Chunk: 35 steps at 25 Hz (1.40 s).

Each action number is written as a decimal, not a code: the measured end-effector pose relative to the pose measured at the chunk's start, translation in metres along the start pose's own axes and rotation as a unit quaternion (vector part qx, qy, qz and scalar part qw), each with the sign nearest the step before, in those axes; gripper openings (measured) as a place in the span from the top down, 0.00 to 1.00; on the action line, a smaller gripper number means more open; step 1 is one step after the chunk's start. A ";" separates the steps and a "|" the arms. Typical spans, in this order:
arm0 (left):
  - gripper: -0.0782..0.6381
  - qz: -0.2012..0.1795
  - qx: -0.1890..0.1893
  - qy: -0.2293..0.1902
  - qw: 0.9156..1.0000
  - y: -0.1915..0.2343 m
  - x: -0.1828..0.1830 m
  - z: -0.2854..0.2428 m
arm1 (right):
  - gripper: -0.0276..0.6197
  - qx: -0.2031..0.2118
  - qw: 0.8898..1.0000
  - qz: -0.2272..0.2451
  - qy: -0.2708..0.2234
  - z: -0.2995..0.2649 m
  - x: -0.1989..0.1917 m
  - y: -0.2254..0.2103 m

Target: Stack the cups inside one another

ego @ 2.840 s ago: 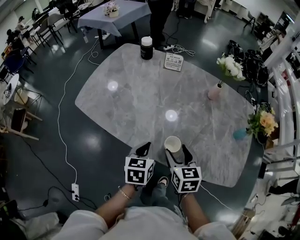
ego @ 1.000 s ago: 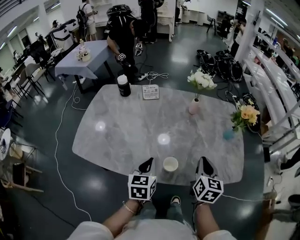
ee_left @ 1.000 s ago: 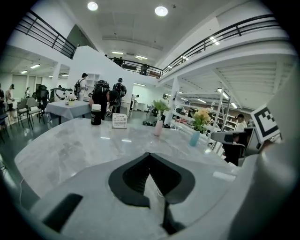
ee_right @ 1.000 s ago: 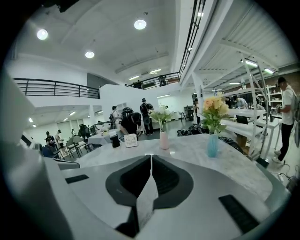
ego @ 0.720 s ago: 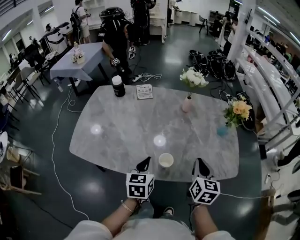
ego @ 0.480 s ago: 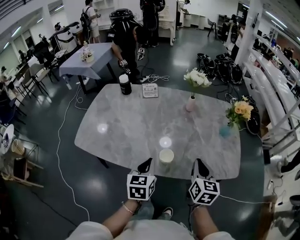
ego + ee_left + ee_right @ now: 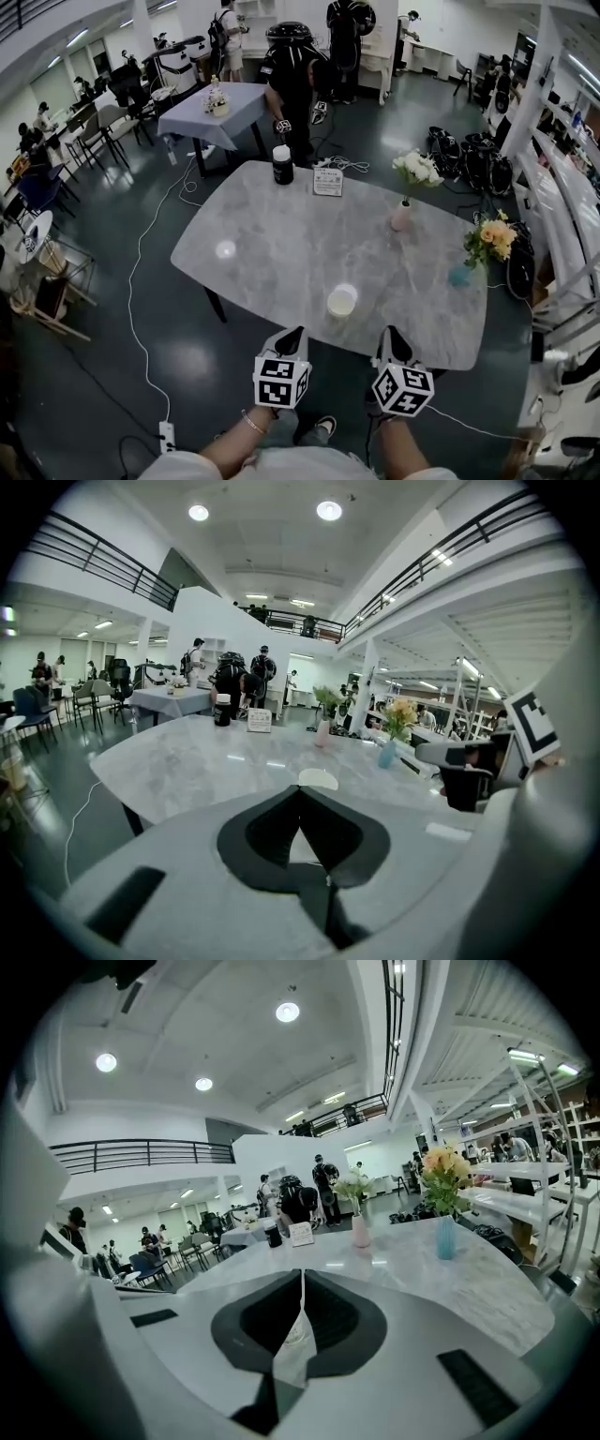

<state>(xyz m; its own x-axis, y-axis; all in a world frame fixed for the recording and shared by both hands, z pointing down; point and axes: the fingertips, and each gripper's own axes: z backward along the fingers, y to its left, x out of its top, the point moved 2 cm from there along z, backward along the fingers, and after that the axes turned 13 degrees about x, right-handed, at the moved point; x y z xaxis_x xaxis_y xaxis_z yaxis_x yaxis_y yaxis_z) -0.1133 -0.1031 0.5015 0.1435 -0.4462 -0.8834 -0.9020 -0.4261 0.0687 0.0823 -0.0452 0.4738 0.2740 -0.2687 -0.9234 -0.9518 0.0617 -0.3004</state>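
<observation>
One white paper cup stands upright on the grey marble table, a little in from its near edge. Whether other cups sit inside it cannot be told. My left gripper hangs below and left of the cup, off the table's edge, shut and empty. My right gripper hangs below and right of the cup, also shut and empty. In the left gripper view the cup's rim shows just past the closed tips of the left gripper. The right gripper points across the table, with the cup out of that view.
At the table's far end stand a black jar with a white lid and a sign card. A pink vase of white flowers and a blue vase of yellow flowers stand at the right. People stand beyond the table.
The right gripper held the cup at first and has let it go on the table. Both grippers have since drawn back past the near edge, and the head view has swung.
</observation>
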 end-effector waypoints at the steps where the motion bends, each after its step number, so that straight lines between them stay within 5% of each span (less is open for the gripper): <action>1: 0.90 0.000 -0.002 -0.001 1.000 0.000 0.000 0.000 | 0.93 0.001 1.000 -0.001 -0.002 0.000 0.001 0.001; 35: 0.90 -0.005 -0.047 -0.011 0.999 0.005 0.014 -0.011 | 0.95 -0.031 0.999 0.026 0.011 -0.003 0.000 0.019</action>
<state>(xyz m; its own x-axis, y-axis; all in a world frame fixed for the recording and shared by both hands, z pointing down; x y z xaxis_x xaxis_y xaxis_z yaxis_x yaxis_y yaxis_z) -0.1117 -0.1199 0.4946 0.1426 -0.4252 -0.8938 -0.8581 -0.5031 0.1025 0.0641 -0.0466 0.4690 0.2226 -0.2872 -0.9316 -0.9713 0.0163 -0.2371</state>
